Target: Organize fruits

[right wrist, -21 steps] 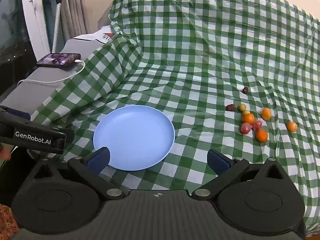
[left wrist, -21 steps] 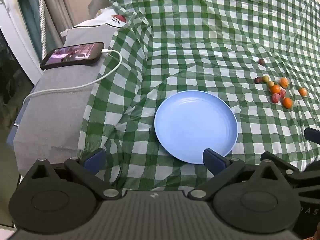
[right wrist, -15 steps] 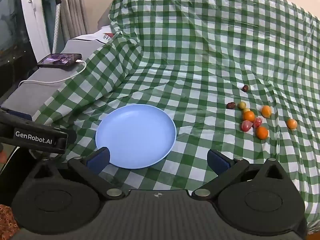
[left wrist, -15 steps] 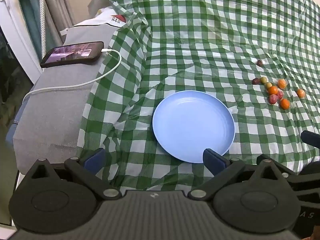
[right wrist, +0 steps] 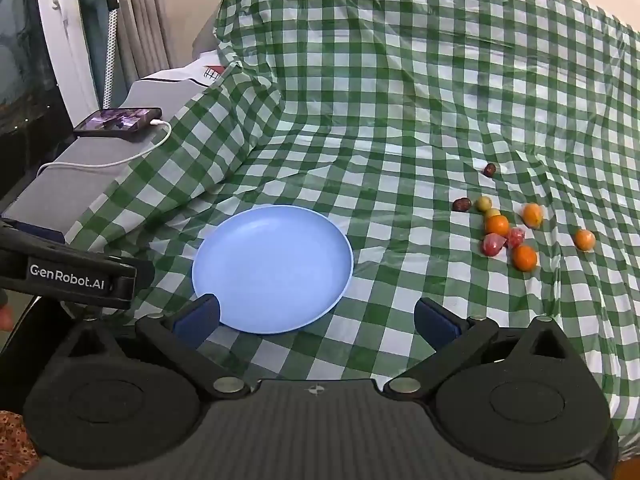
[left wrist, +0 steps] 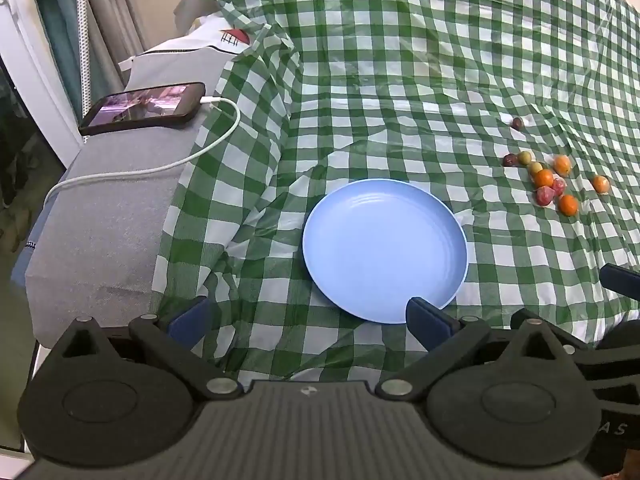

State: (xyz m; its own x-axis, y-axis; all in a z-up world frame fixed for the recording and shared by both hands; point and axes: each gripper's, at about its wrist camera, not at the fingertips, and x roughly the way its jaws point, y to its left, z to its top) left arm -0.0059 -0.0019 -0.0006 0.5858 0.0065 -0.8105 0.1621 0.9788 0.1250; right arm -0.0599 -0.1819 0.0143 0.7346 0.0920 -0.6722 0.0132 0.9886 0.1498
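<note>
An empty light blue plate [left wrist: 384,248] lies on the green checked cloth; it also shows in the right wrist view [right wrist: 272,268]. A cluster of small fruits [right wrist: 508,232] lies to its right: orange ones, red ones, yellow-green ones and two dark ones, one dark fruit [right wrist: 489,169] set apart behind; the cluster also shows in the left wrist view [left wrist: 548,184]. My left gripper [left wrist: 308,320] is open and empty, just short of the plate's near rim. My right gripper [right wrist: 316,316] is open and empty, near the plate's near right rim.
A phone [left wrist: 144,109] on a white charging cable [left wrist: 160,168] lies on a grey cushion [left wrist: 100,220] at the left, beyond the cloth's edge. Curtains and a window frame [right wrist: 64,40] stand at the far left. The cloth rises steeply at the back.
Both grippers have moved slightly; the plate and fruits have shifted a little left in the left view, and a little right and up in the right view. Jaws stay open.
</note>
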